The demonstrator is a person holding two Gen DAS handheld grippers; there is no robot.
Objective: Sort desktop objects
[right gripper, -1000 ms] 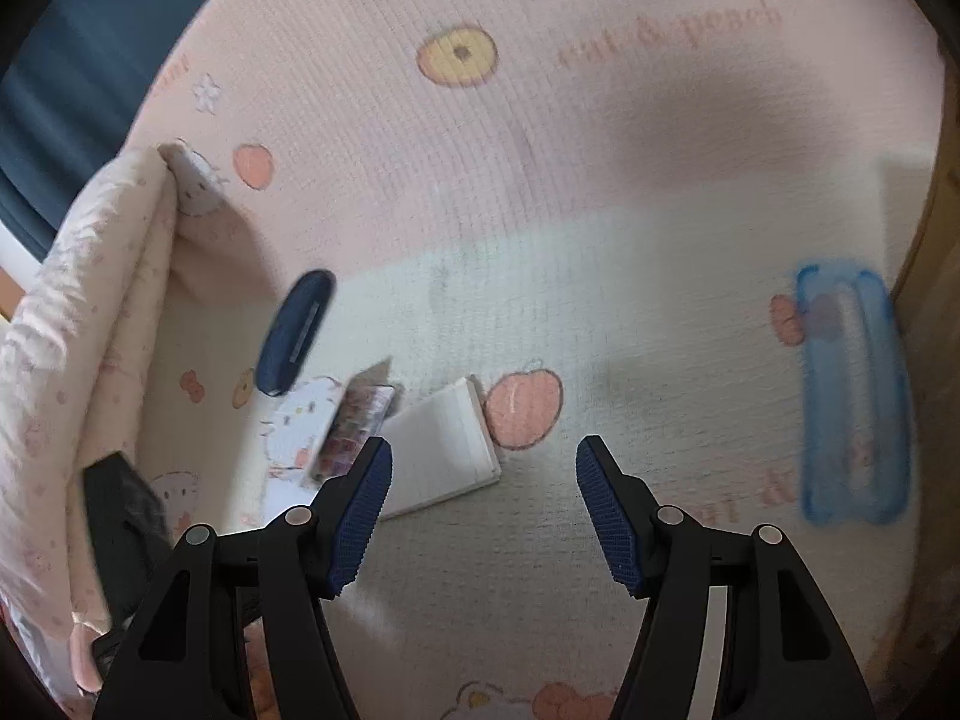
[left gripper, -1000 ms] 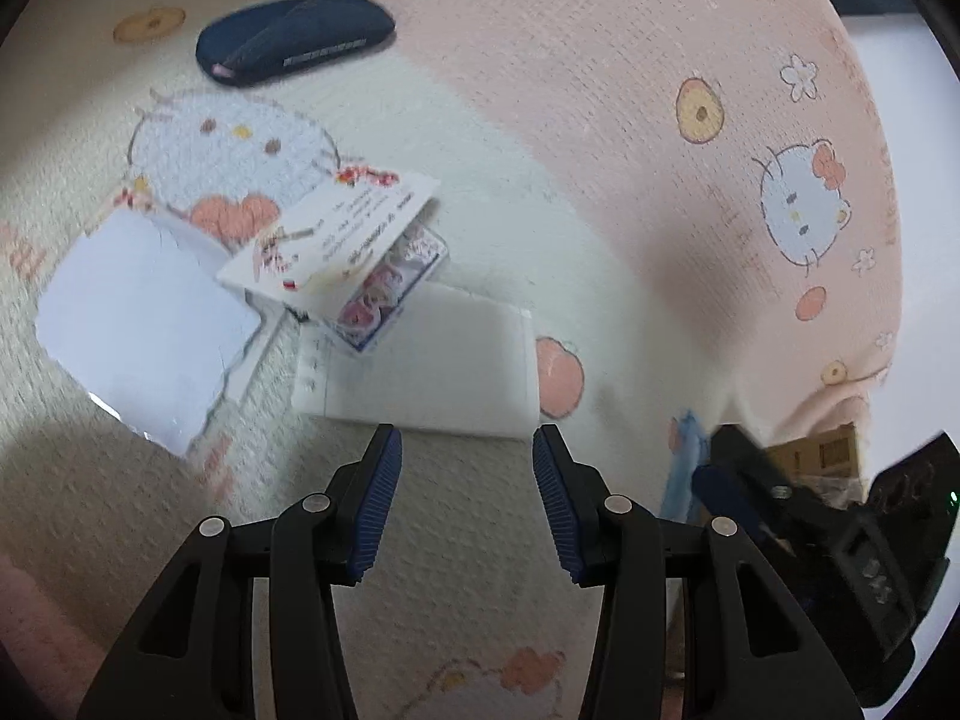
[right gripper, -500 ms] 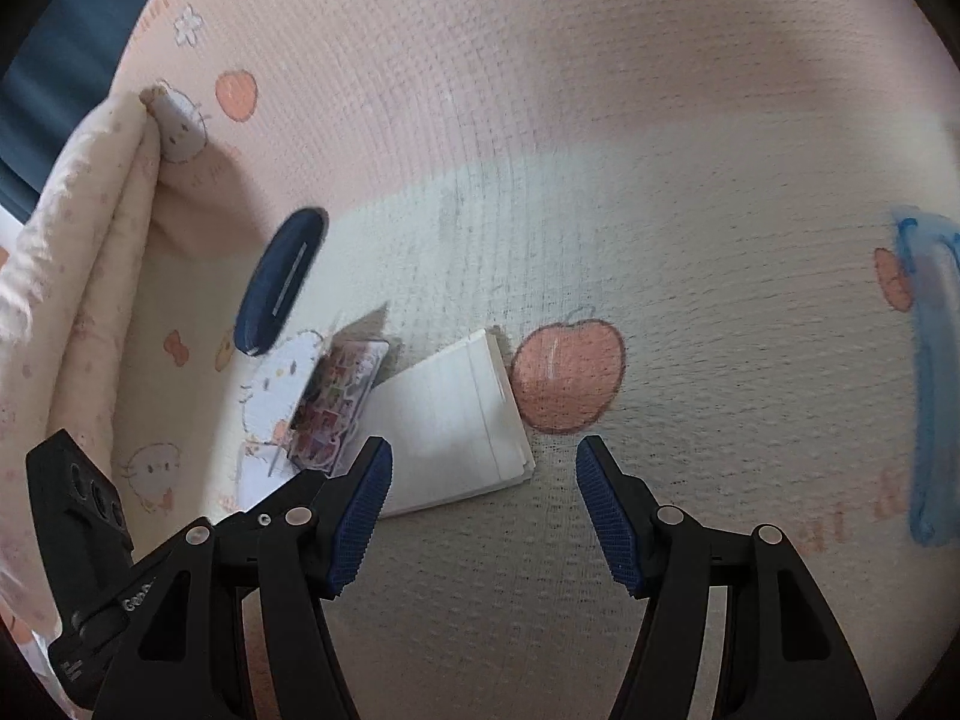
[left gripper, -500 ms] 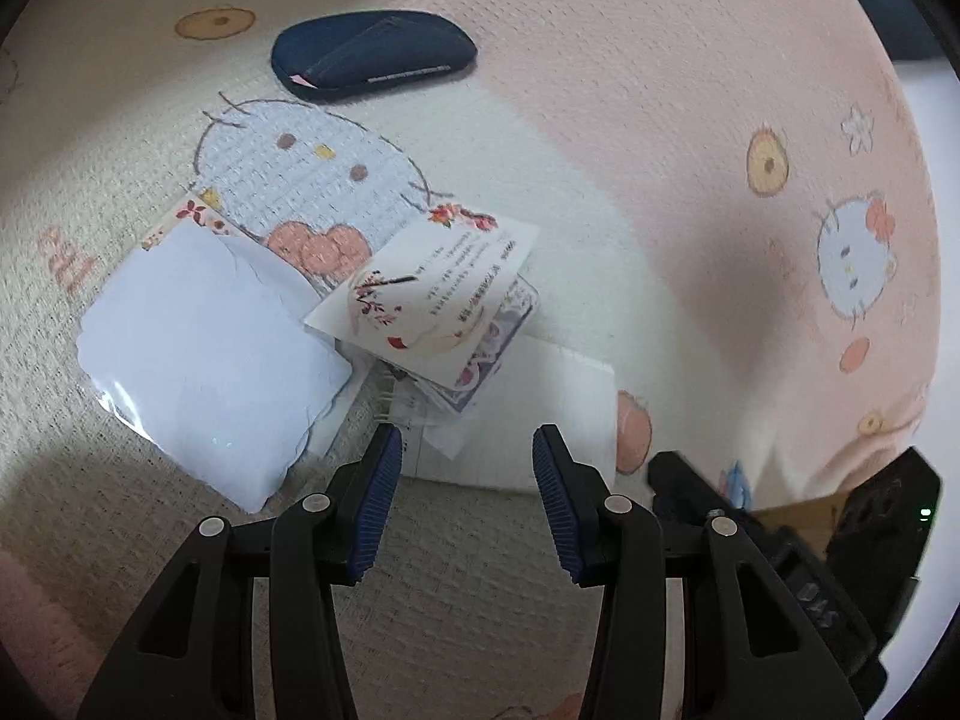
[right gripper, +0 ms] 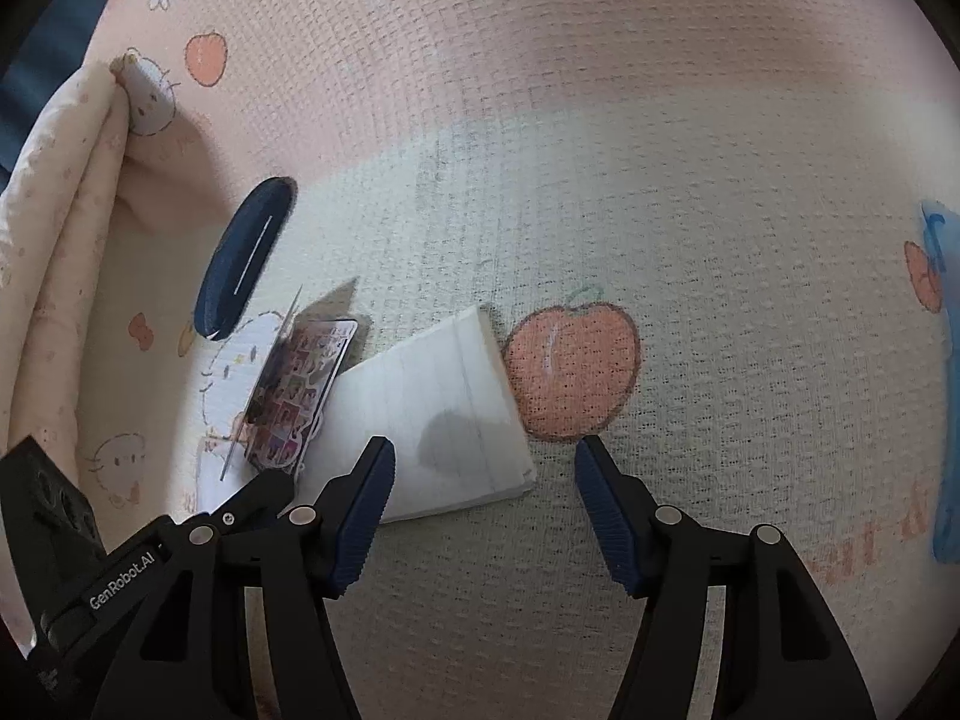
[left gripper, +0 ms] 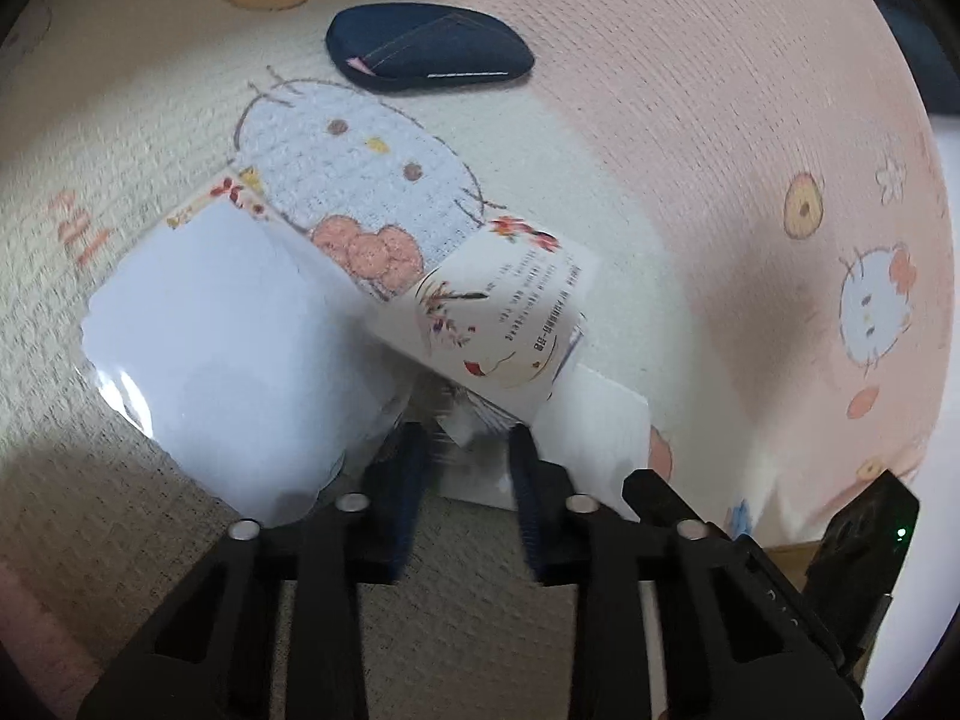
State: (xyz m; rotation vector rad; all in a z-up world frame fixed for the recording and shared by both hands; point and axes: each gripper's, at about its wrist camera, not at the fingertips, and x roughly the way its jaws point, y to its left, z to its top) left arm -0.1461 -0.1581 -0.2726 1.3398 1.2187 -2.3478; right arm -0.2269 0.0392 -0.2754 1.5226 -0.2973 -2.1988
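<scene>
The small pile of paper things lies on the printed cloth (left gripper: 690,120) that covers the desk, toward its left part as the right wrist camera sees it. In the pile are a printed card (left gripper: 510,324) with flowers and text, tilted up on one edge, a sticker sheet (right gripper: 300,396) under it, a white lined notepad (right gripper: 432,420) and a pale glossy sheet (left gripper: 228,360). A dark blue pouch (left gripper: 429,48) lies apart from them, further from the camera.

The left gripper (left gripper: 465,468) is at the near edge of the pile. Its jaws have just been closing, and the lower edge of the card and stickers stands between them; they are narrow but not shut, and the blur hides whether the pads already press the paper. The right gripper (right gripper: 483,504) hangs over the near edge of the notepad with its jaws wide apart and holds nothing.

I judge that the step in hand is picking the card bundle out of the pile. The next move needs the left jaws to close fully on the thin edges, then a slow lift, because loose sheets can slip or drag the notepad with them.
</scene>
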